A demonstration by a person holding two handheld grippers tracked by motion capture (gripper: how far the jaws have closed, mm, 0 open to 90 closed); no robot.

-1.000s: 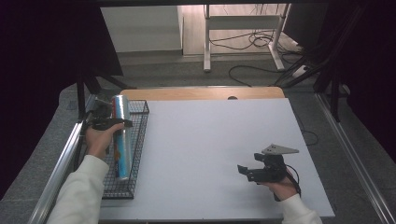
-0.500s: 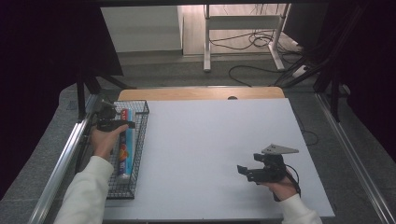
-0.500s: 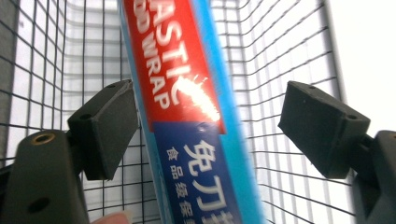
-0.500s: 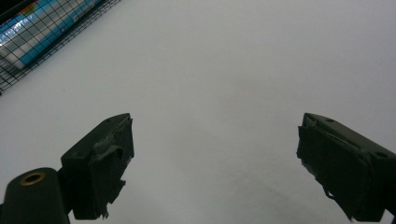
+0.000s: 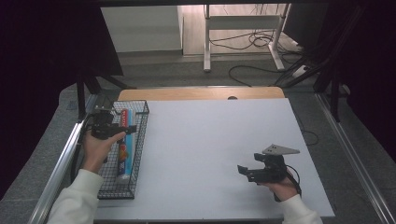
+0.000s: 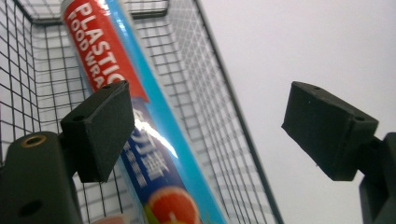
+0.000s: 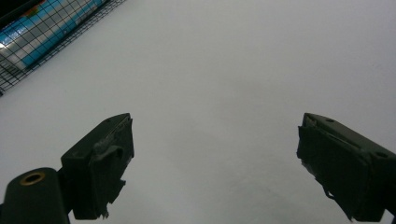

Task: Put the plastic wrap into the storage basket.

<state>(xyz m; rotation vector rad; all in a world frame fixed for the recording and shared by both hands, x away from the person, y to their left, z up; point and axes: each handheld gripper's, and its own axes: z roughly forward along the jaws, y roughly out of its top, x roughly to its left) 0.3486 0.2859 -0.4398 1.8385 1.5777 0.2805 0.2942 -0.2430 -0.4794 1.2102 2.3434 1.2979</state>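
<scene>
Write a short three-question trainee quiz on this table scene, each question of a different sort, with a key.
1. True or false: the plastic wrap box lies inside the wire basket.
2. Which gripper is nearer the basket? A) left gripper B) right gripper
3. Fill in: the left gripper's jaws stand ____ , with nothing pressed between them.

Key
1. True: it lies lengthwise in the basket at the table's left edge.
2. A: it hangs above the basket, while the right gripper rests low over the bare white table.
3. Open: they have just been opening, and the box lies below them, free.
</scene>
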